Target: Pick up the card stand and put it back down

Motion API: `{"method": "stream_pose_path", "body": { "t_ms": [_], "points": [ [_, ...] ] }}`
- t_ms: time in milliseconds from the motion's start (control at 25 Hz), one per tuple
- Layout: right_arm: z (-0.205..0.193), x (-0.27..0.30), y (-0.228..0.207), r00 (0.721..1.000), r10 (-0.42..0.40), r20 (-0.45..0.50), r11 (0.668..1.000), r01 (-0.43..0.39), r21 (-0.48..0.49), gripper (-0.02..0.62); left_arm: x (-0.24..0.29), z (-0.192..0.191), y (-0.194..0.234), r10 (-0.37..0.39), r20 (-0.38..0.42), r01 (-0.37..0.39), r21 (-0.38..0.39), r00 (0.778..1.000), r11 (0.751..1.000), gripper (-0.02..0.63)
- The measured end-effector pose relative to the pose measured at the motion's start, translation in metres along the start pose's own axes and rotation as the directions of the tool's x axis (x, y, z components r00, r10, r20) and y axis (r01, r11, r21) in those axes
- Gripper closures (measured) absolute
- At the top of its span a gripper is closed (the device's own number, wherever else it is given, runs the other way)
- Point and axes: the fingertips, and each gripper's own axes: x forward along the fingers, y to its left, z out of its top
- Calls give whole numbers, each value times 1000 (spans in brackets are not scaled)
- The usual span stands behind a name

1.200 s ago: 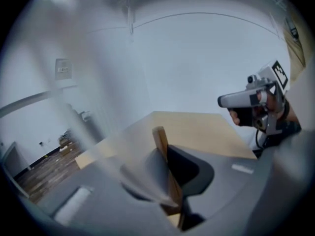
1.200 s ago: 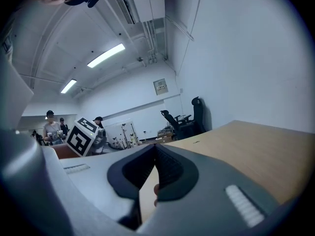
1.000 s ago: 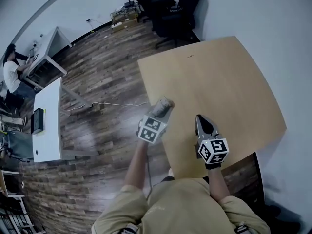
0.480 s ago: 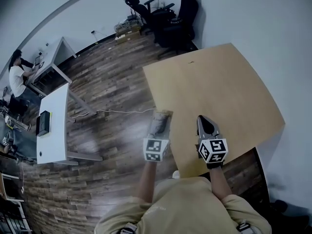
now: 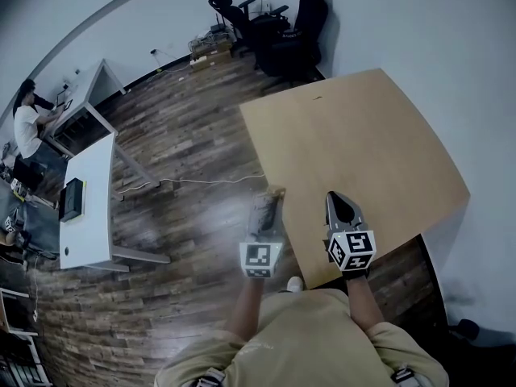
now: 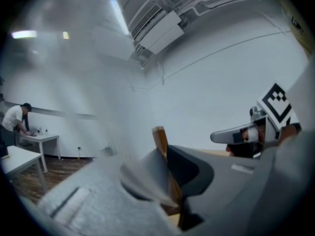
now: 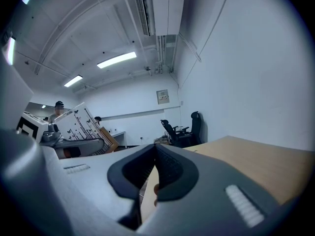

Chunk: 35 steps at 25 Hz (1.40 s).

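Card stand [image 6: 159, 137] clamped by its wooden base in the left tongs [image 5: 264, 214], held up in the air at the left edge of the wooden surface [image 5: 363, 143], partly over the plank floor [image 5: 185, 135]. Clear card panel upright in the base. Right tongs [image 5: 339, 203] pressed together on nothing, near the left pair, above the surface's near edge. Farther off, white desk [image 5: 89, 192] and black office chairs [image 5: 294, 22].

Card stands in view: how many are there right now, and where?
1. The card stand is clamped in the left claw, held up by the left edge of the table. No other shows on the table or in the shut right claw.
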Motion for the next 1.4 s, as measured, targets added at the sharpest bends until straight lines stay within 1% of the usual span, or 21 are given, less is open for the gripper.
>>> {"method": "stream_pose_path", "body": {
  "t_ms": [40, 120, 320, 400, 520, 680, 840, 960, 1120, 1280, 1400],
  "points": [
    [-2, -3, 3, 1000, -6, -4, 1000, 6, -1, 591, -4, -2, 0, 2, -5, -2, -19, 1000, 1000, 565],
    [-5, -7, 6, 1000, -19, -11, 1000, 19, -3, 591, -7, -5, -3, -18, -9, 17, -53, 1000, 998, 565],
    [-10, -19, -2, 998, -52, -20, 999, 51, -15, 591, 3, -13, -27, -120, -3, 119, -99, 993, 988, 565],
    [-3, -28, -14, 997, -73, -9, 997, 73, -14, 591, 12, -10, -43, -161, -1, 160, -106, 987, 981, 565],
    [8, -42, -41, 993, -115, 10, 993, 115, -4, 591, 26, -4, -70, -216, 3, 215, -93, 976, 972, 565],
    [12, -74, -80, 982, -187, 25, 982, 187, 15, 591, 48, 3, -114, -292, -4, 290, -78, 957, 954, 565],
    [10, -124, -128, 964, -265, 28, 964, 265, 28, 591, 62, 5, -172, -346, -14, 344, -84, 938, 935, 565],
    [10, -167, -173, 946, -323, 27, 946, 321, 41, 591, 75, 4, -228, -387, -20, 383, -97, 922, 918, 565],
    [9, -226, -227, 924, -381, 28, 924, 379, 54, 591, 86, 4, -315, -470, -23, 466, -105, 882, 879, 565],
    [5, -285, -274, 899, -437, 30, 898, 434, 77, 591, 92, 4, -396, -536, -33, 531, -95, 844, 842, 563],
    [2, -324, -306, 885, -464, 32, 883, 460, 89, 591, 96, 9, -449, -569, -19, 566, -83, 822, 820, 563]
  ]
}}
